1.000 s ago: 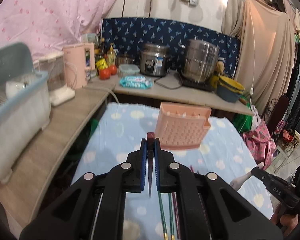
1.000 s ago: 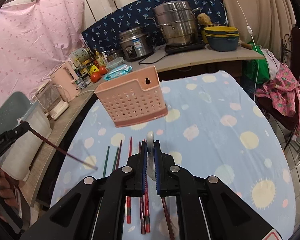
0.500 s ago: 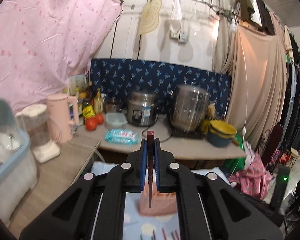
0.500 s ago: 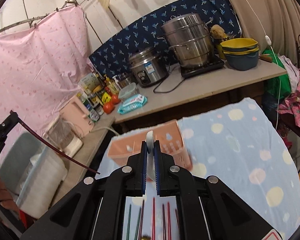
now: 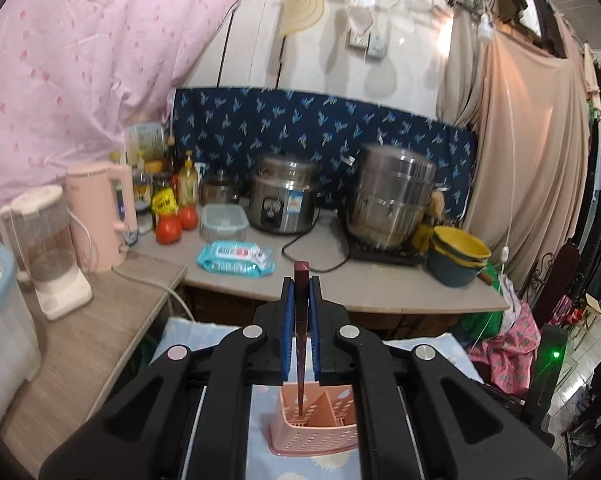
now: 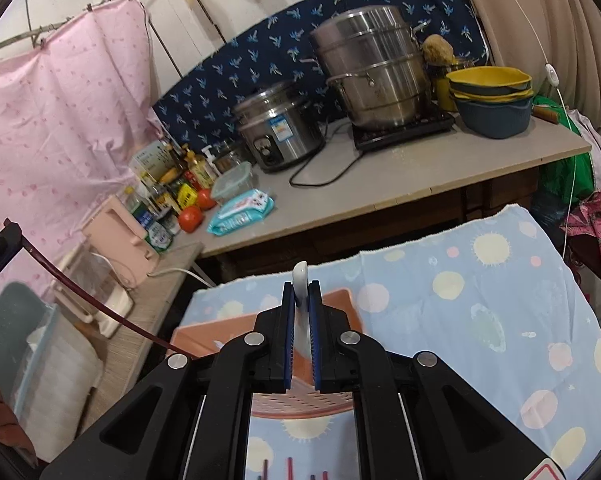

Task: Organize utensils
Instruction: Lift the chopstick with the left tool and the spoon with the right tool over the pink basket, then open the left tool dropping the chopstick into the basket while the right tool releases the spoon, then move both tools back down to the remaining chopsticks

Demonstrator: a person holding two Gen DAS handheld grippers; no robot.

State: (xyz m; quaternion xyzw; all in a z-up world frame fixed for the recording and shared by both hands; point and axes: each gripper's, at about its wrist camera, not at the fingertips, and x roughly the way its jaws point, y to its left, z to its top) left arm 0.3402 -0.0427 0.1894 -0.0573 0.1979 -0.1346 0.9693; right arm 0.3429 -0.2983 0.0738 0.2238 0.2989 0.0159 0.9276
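Observation:
My left gripper (image 5: 300, 292) is shut on a dark red chopstick (image 5: 301, 344) held upright; its lower tip hangs inside the pink perforated utensil holder (image 5: 314, 436) on the blue dotted tablecloth. The same chopstick (image 6: 100, 312) shows in the right wrist view, slanting down from the left gripper at the left edge to the holder (image 6: 300, 404). My right gripper (image 6: 300, 300) is shut on a white spoon (image 6: 300, 280), just above and in front of the holder. Ends of several chopsticks (image 6: 288, 468) lie on the cloth below.
A counter (image 5: 380, 280) behind holds a rice cooker (image 5: 284, 200), a steel steamer pot (image 5: 392, 196), stacked bowls (image 5: 456, 256), a wipes pack (image 5: 236, 260), tomatoes and bottles. A pink kettle (image 5: 100, 216), a blender and a blue bin stand on the left bench.
Both grippers tilted up and rose, then came over the holder. The left gripper's chopstick tip has dropped into the holder; the right gripper has brought the spoon close above it.

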